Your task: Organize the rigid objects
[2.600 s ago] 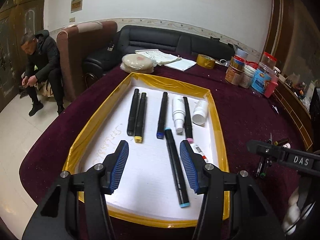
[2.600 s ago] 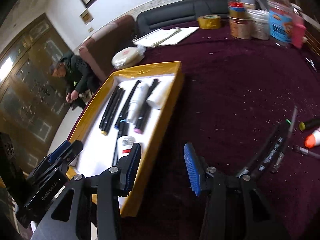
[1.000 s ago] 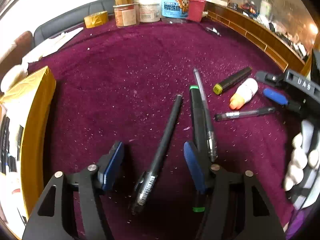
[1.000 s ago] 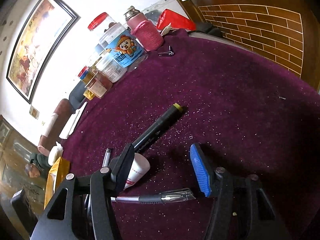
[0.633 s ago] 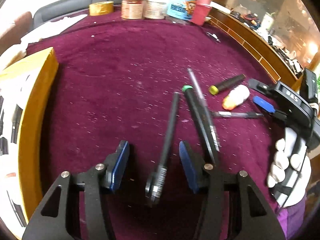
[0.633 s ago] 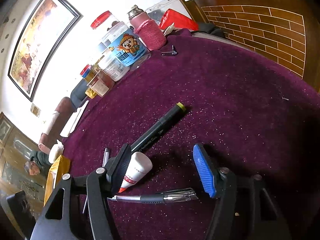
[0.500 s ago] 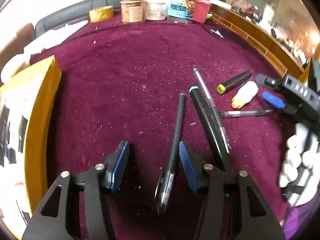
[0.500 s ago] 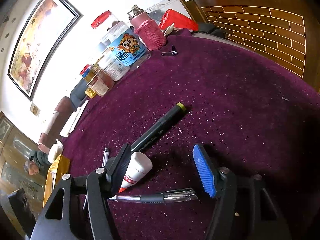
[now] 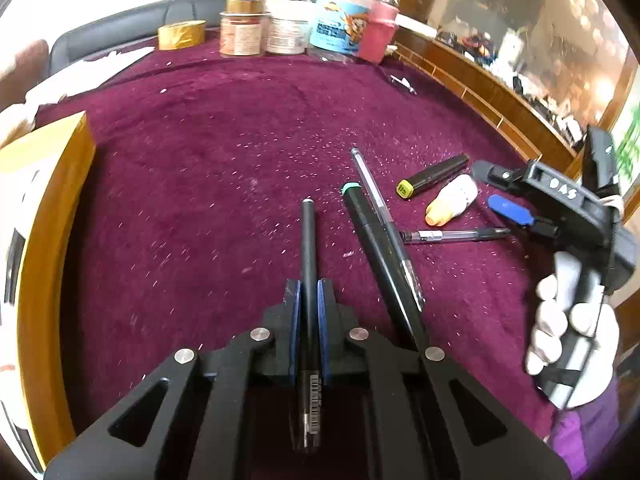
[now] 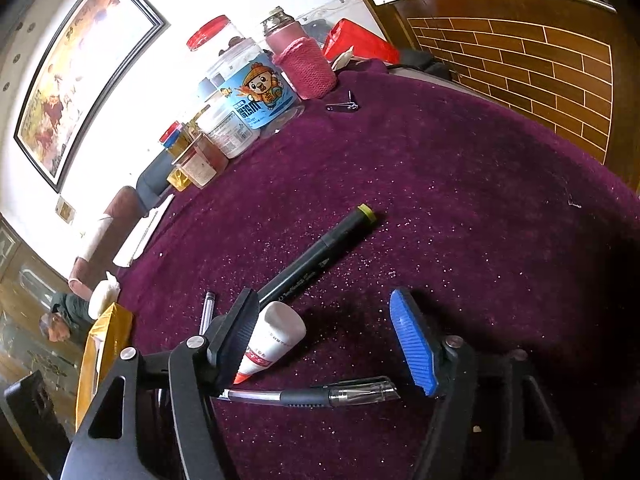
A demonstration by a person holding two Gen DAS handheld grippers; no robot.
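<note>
I count two grippers: left gripper (image 9: 308, 300) and right gripper (image 10: 326, 334). One white-gloved hand (image 9: 568, 328) shows.

Pens and markers on the purple cloth in my left view, five: one slim black pen (image 9: 308, 248), one thick green-capped marker (image 9: 370, 240), one clear pen (image 9: 380, 204) beside it, one clear gel pen (image 9: 452, 234) lying crosswise, one yellow-capped marker (image 9: 434, 176).

One white tube with orange cap (image 9: 450, 200). One yellow tray (image 9: 48, 216). One tape roll (image 9: 182, 35). One nail clipper (image 10: 343, 105). Jars at the back are too bunched for me to count exactly; at least four.
</note>
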